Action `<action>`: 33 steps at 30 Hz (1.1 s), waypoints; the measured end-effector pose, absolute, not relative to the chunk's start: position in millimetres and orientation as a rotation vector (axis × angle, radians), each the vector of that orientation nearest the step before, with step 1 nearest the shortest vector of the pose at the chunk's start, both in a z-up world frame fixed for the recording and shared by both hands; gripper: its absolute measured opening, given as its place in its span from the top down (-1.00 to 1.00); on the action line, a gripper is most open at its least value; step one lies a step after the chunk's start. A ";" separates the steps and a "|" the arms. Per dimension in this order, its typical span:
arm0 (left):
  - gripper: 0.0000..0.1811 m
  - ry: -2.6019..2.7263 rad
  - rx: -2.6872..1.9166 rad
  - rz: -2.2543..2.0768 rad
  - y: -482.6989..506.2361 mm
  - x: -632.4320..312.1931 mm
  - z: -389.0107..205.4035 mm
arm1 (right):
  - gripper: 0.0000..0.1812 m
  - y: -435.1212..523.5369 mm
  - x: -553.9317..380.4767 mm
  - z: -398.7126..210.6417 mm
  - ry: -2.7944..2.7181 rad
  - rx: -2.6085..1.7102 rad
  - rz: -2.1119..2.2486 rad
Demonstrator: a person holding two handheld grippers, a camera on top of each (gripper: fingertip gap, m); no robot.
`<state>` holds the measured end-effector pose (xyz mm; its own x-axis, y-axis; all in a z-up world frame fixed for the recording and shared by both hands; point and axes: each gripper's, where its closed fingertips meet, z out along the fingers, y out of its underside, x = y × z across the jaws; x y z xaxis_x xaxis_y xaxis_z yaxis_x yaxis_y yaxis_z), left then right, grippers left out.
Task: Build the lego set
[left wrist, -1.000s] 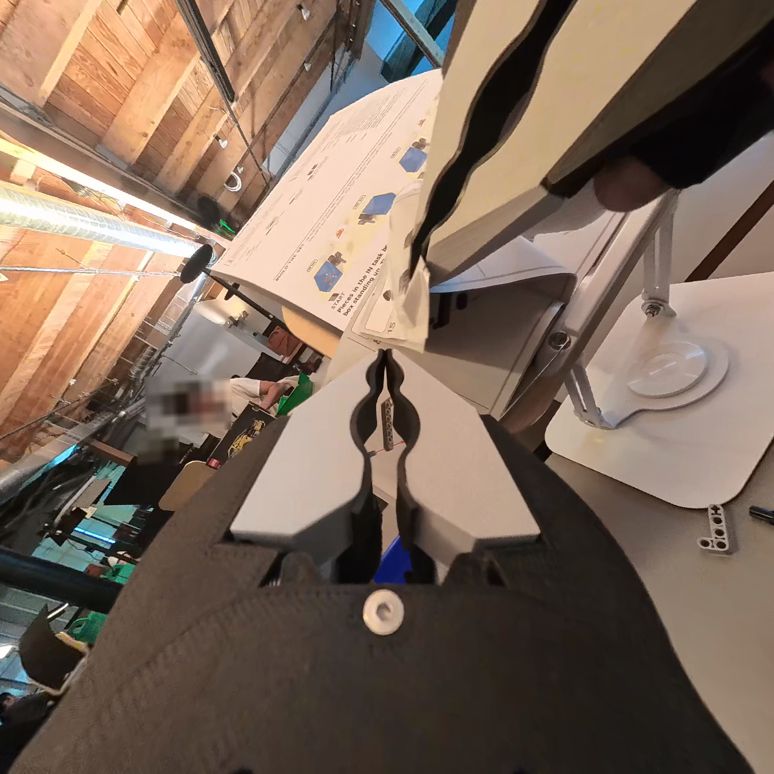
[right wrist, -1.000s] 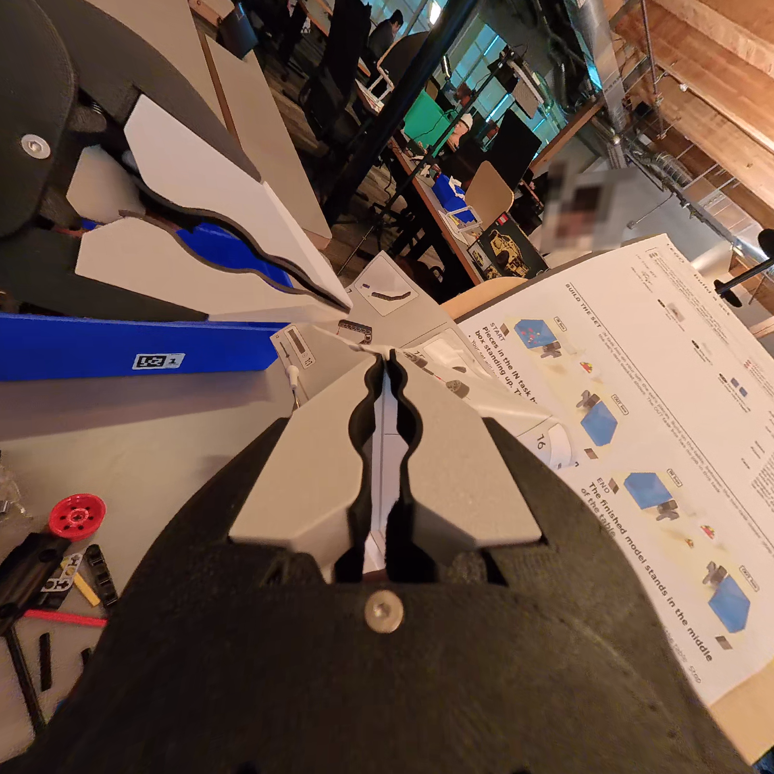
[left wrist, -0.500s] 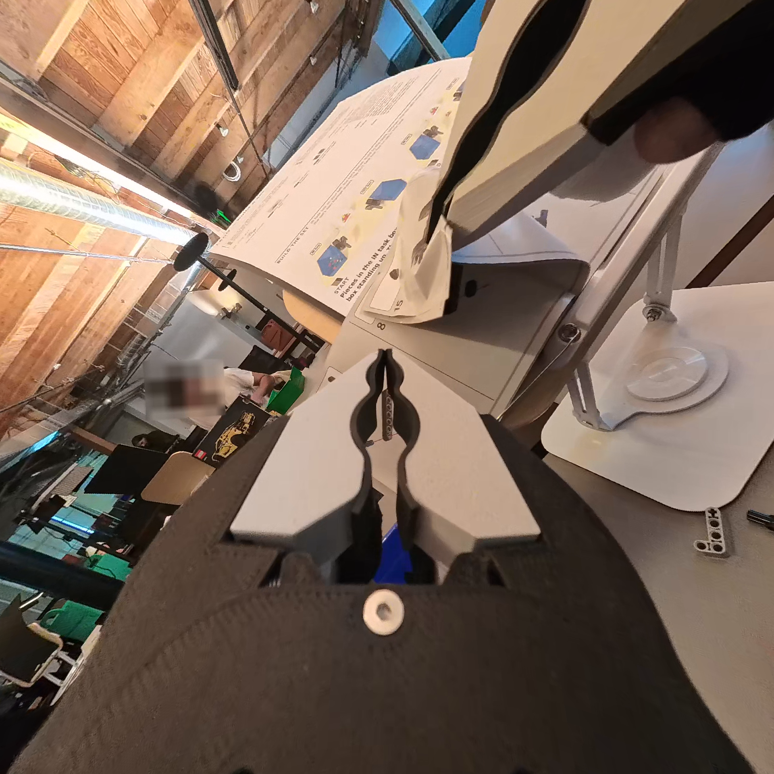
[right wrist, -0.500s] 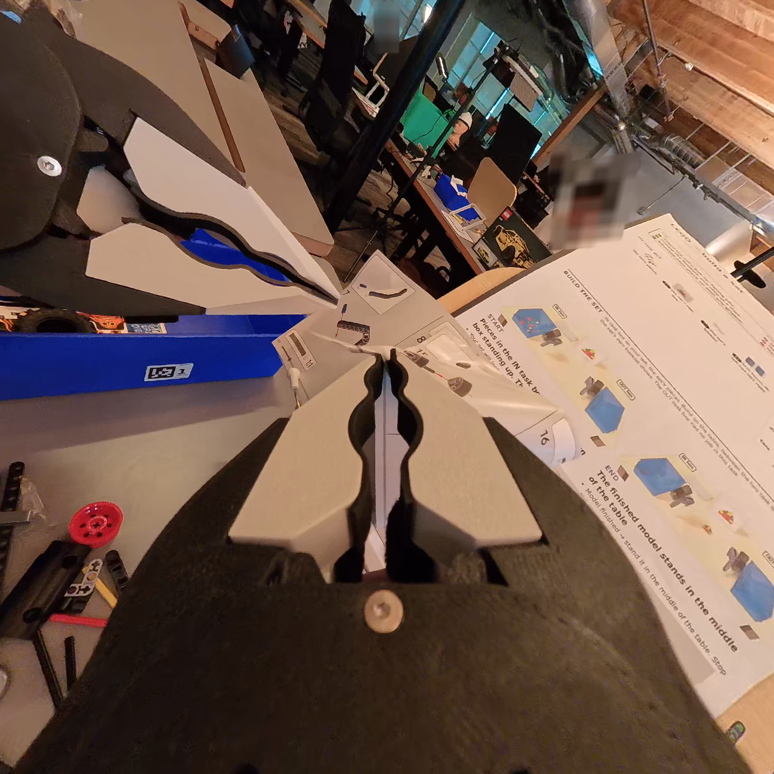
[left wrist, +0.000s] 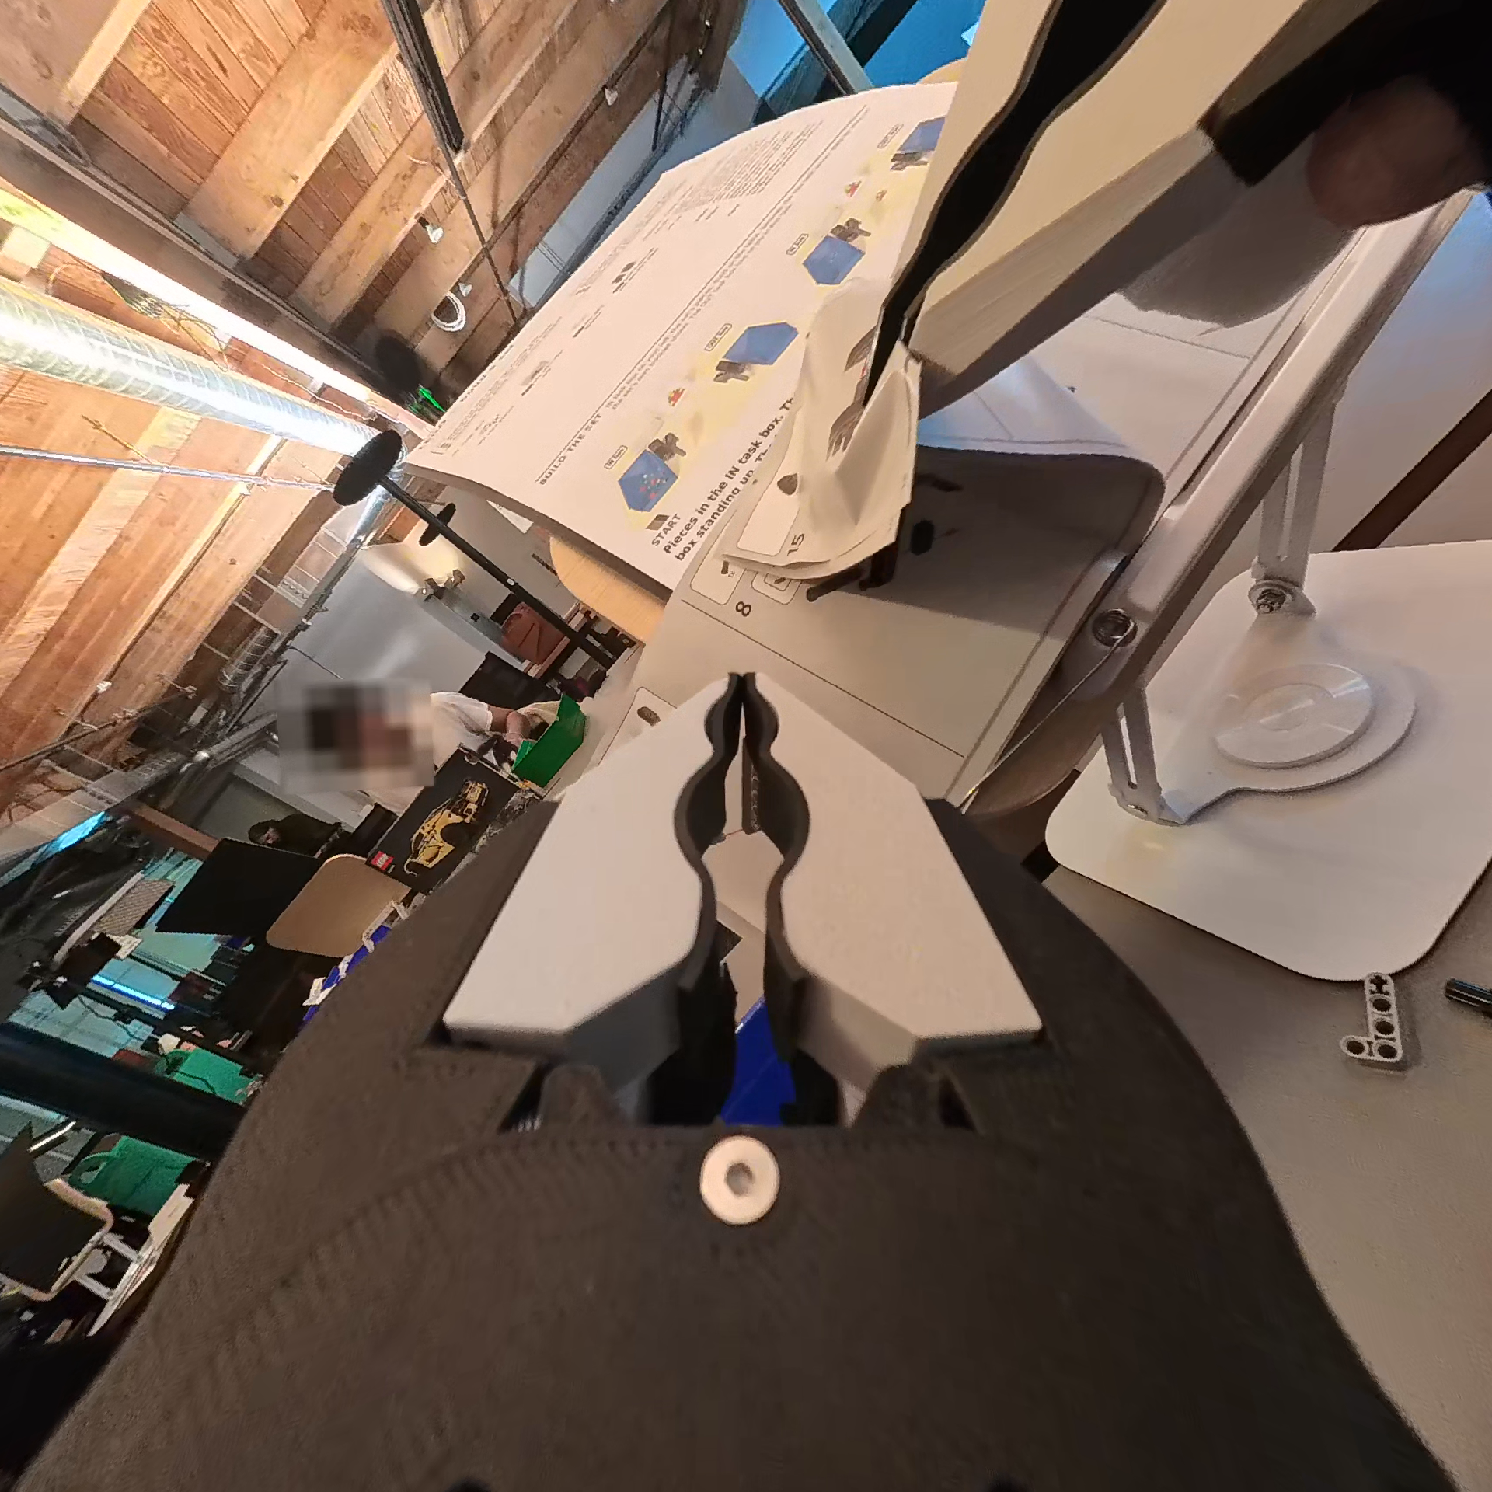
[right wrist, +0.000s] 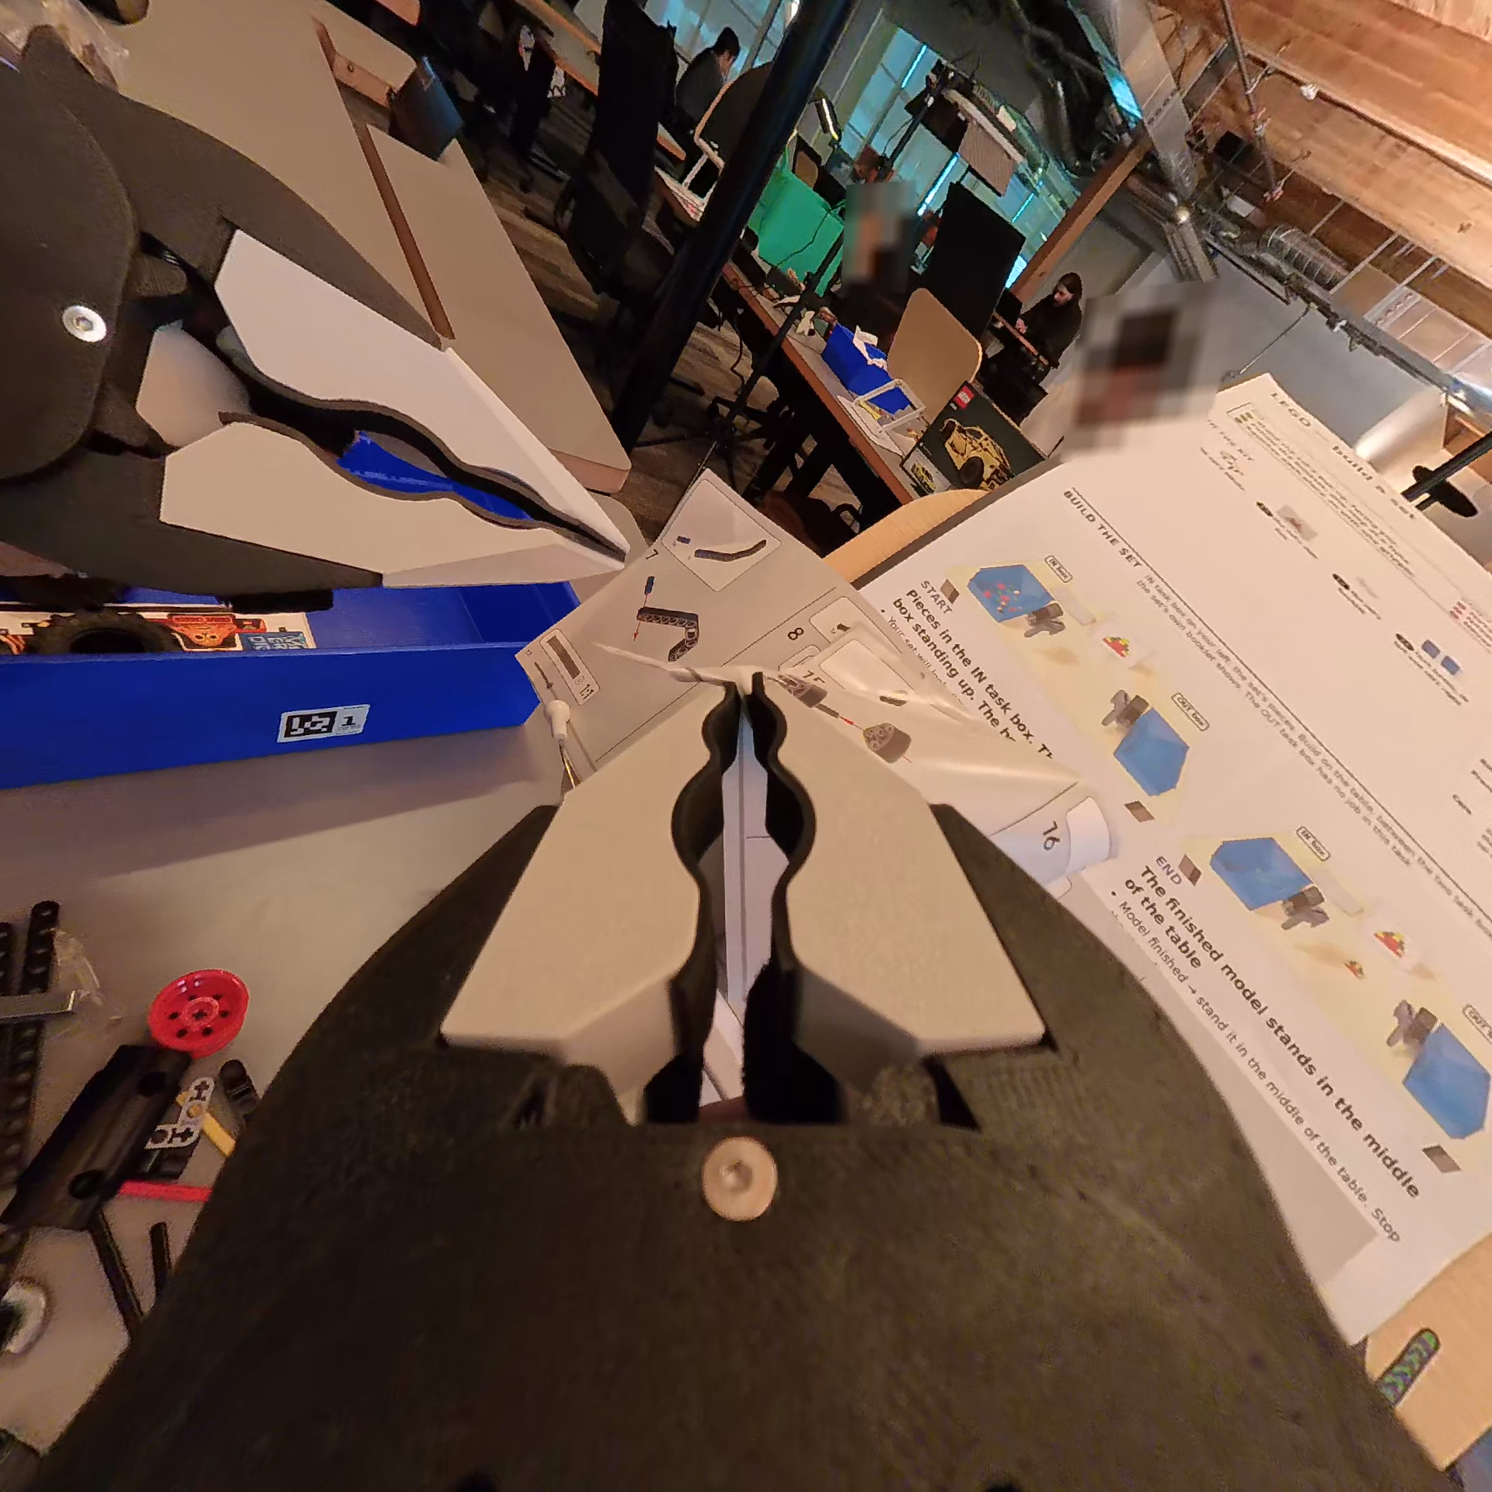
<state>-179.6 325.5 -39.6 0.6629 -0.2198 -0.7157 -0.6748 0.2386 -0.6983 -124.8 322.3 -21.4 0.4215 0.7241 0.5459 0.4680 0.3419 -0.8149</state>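
While right grey two-finger gripper point(right wrist: 744, 686) keeps pinching white booklet page point(left wrist: 860, 452), page has lifted further off grey instruction booklet point(right wrist: 718, 597) on stand: page turn under way. Left grey gripper point(left wrist: 741, 686) clamped on small grey lego beam point(left wrist: 752, 775). Loose parts, red plastic wheel point(right wrist: 199, 1012), wait on table.

The lower part of the booklet page point(right wrist: 731, 597) is hidden behind the right gripper point(right wrist: 747, 686). The black beams point(right wrist: 24, 1009) are cut off by the left edge. The large sheet point(right wrist: 1211, 727) is cut off at the right edge, and its far print is too small to be made out.
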 end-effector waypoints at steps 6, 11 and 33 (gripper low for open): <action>1.00 0.842 -1.332 0.369 326.3 -181.0 -41.0 | 0.99 323.3 -122.2 -20.6 -1.198 -1.309 0.249; 1.00 0.836 -1.336 0.369 326.9 -183.6 -41.6 | 0.99 324.6 -120.1 -19.4 -1.183 -1.318 0.257; 1.00 0.837 -1.368 0.371 332.6 -187.9 -51.2 | 0.98 329.1 -107.0 -22.2 -1.139 -1.346 0.270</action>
<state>-187.9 332.6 -51.2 0.6675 -0.2293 -0.7085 -0.6791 0.2027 -0.7055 -107.0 329.1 -22.2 0.4780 0.7319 0.4856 0.4360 0.2823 -0.8545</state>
